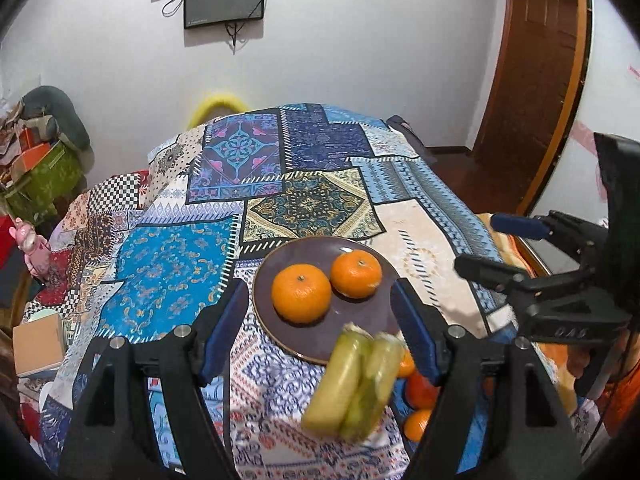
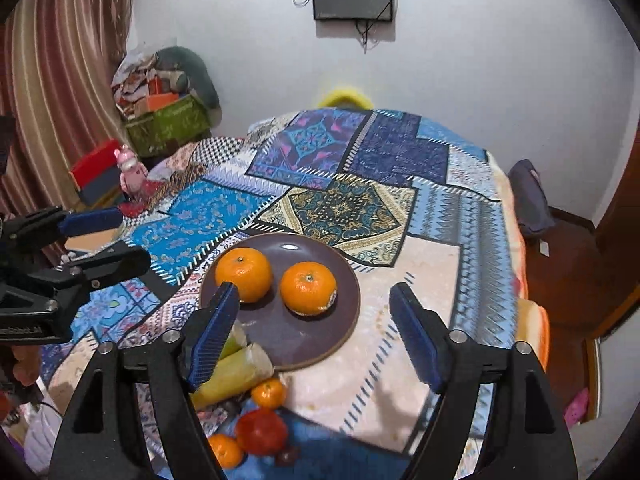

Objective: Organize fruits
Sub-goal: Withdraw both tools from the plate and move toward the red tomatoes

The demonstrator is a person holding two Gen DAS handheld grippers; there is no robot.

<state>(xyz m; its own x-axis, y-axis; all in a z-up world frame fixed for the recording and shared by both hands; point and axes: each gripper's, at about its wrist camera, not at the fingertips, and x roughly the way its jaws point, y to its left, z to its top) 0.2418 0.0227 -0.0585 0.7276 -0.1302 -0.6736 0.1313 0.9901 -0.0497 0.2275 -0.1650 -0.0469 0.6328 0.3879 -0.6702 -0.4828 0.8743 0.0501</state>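
White-walled room, patchwork cloth (image 2: 352,208) spread over the table. Brown plate (image 2: 344,312) near its front, bearing two oranges (image 2: 308,288), side by side. Left gripper (image 1: 320,330) and right gripper (image 2: 316,334) above, jaws apart, nothing between. Bananas (image 1: 352,384) overlapping the plate's near rim. Smaller fruits (image 2: 262,430) loose just beyond.

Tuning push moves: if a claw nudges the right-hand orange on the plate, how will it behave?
The right-hand orange is round, so it would likely roll. The plate looks smooth and shallow-rimmed, so it may slide off. Its peel looks torn at the base; probably soft there.
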